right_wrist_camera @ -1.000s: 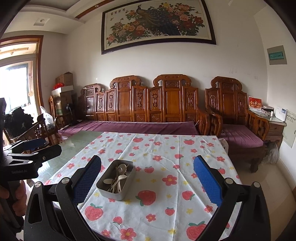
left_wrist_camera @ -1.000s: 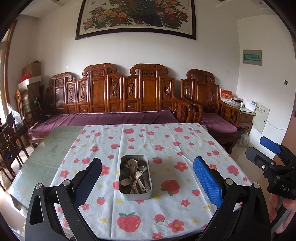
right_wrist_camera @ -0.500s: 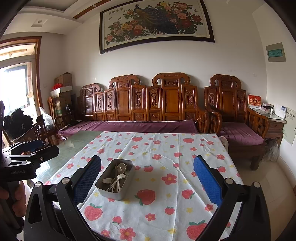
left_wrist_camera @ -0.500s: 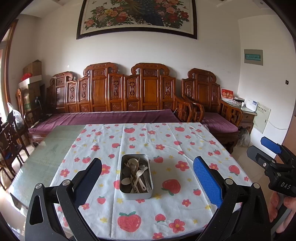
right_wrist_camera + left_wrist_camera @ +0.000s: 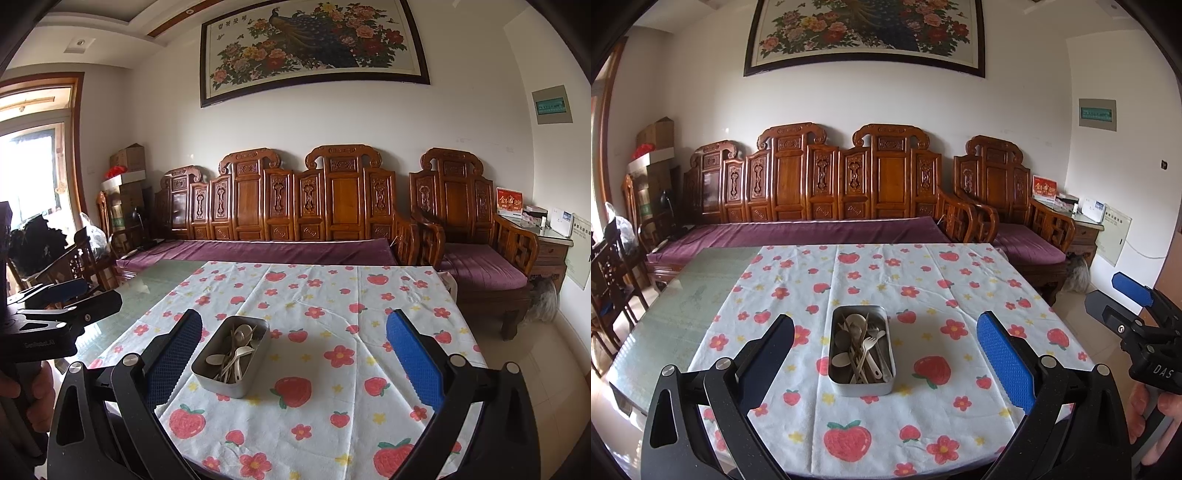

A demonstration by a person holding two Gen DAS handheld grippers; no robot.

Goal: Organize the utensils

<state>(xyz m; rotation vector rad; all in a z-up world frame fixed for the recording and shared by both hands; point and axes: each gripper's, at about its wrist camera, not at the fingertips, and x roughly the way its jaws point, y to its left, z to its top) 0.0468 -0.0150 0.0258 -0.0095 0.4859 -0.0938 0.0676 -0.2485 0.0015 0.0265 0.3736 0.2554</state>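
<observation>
Metal tin (image 5: 861, 350) of pale spoons and forks (image 5: 862, 341) sits mid-counter on strawberry-print cloth (image 5: 923, 406). Left gripper (image 5: 884, 360) fingers wide, empty, above near counter edge. Right gripper (image 5: 293, 360) fingers wide, empty; tin lies toward its left finger.

You have one rectangular metal tin (image 5: 861, 384) with rounded corners and shallow upright walls, resting flat on the strawberry-and-flower cloth (image 5: 923, 417) that covers the worktop, near its front edge and roughly centred across it. Its long axis runs away from you. Inside it lies a loose, unsorted pile of pale beige utensils (image 5: 860, 345): you can pick out several spoons with round bowls and at least one fork (image 5: 868, 344), its tines towards the far right. The handles cross one another. An exact count cannot be made.
</observation>
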